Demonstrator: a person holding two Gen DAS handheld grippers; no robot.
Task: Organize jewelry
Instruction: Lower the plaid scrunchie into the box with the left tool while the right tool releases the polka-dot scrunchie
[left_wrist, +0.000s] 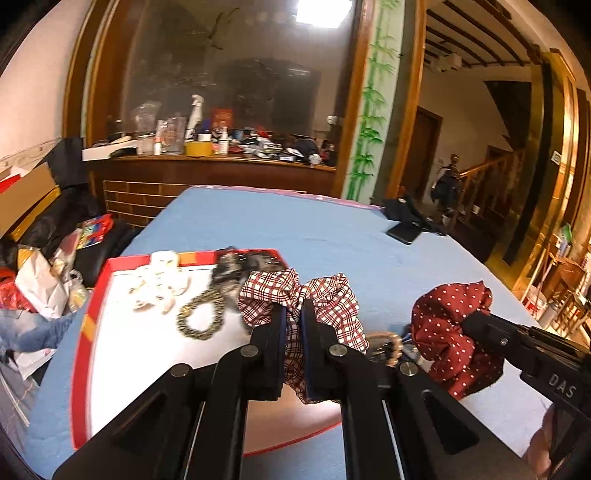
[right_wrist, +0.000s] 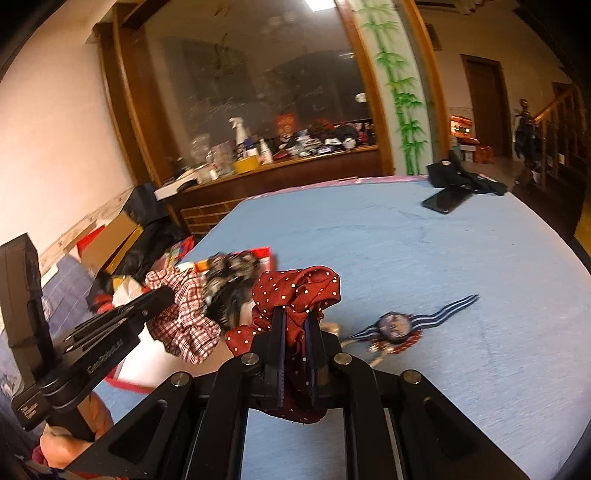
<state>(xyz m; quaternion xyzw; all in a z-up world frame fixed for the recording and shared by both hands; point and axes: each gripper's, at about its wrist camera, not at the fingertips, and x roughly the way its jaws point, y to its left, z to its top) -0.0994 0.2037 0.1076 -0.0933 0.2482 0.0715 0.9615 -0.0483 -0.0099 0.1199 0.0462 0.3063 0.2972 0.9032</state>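
Note:
My left gripper (left_wrist: 294, 314) is shut on a red-and-white plaid scrunchie (left_wrist: 325, 299), held above the right edge of a red tray (left_wrist: 83, 325) with a white floor. In the tray lie white hair pieces (left_wrist: 159, 288), a gold-and-black beaded bracelet (left_wrist: 201, 319) and dark patterned scrunchies (left_wrist: 236, 269). My right gripper (right_wrist: 295, 314) is shut on a dark red polka-dot scrunchie (right_wrist: 295, 288), which hangs over the blue cloth to the right of the tray. The left gripper (right_wrist: 166, 295) with the plaid scrunchie (right_wrist: 184, 321) shows at left in the right wrist view.
A navy striped ribbon brooch (right_wrist: 397, 326) and a beaded piece (left_wrist: 386, 345) lie on the blue tablecloth (right_wrist: 424, 266). A dark phone (right_wrist: 445, 201) and a black pouch (right_wrist: 448, 171) sit at the far right. A cluttered wooden shelf (left_wrist: 207, 155) stands behind; bags lie off the left edge.

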